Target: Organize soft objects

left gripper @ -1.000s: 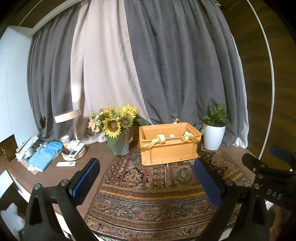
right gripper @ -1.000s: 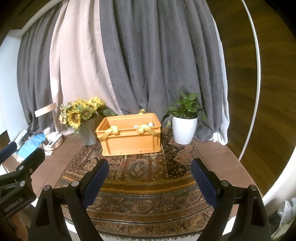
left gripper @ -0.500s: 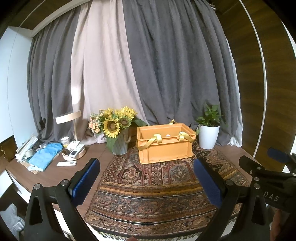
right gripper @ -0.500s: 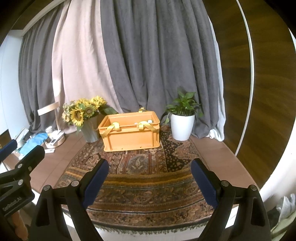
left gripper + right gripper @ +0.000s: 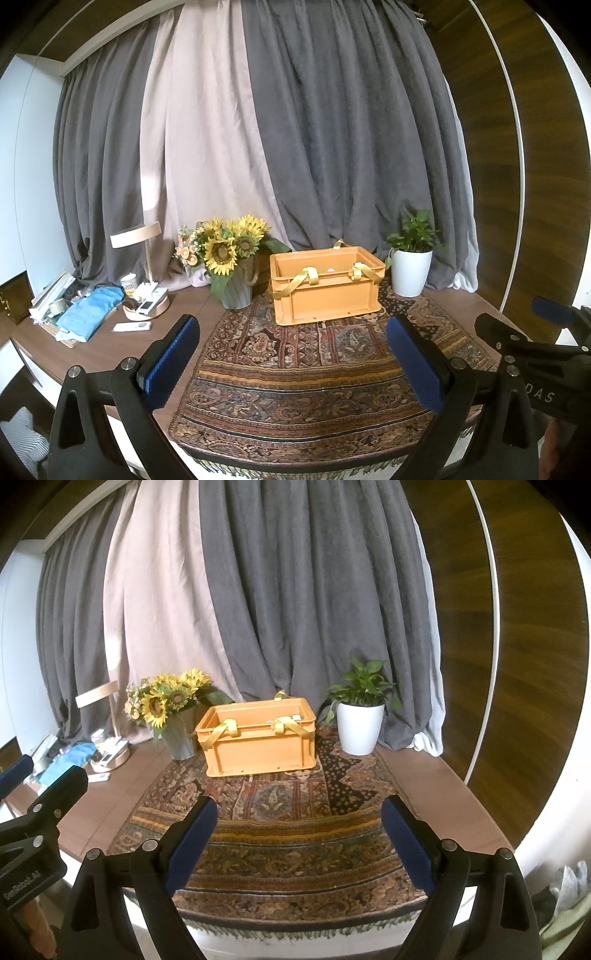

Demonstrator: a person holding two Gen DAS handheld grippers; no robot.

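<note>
An orange plastic crate (image 5: 327,291) (image 5: 260,744) with yellow strap handles stands at the back of a patterned rug (image 5: 314,373) (image 5: 280,830). A bit of something white shows inside it; the rest of its contents are hidden. My left gripper (image 5: 291,354) hangs open over the rug's front part, well short of the crate, with nothing between its blue pads. My right gripper (image 5: 295,834) is also open and empty, at about the same distance from the crate. Each gripper shows at the edge of the other's view.
A vase of sunflowers (image 5: 231,266) (image 5: 173,716) stands left of the crate, a white potted plant (image 5: 410,267) (image 5: 360,723) right of it. Further left are a desk lamp (image 5: 142,251), remotes, and a blue cloth (image 5: 90,312). Grey and beige curtains hang behind. The table's front edge is near.
Both grippers have drawn back from the crate, which now looks smaller and farther away. Both stay open and empty.
</note>
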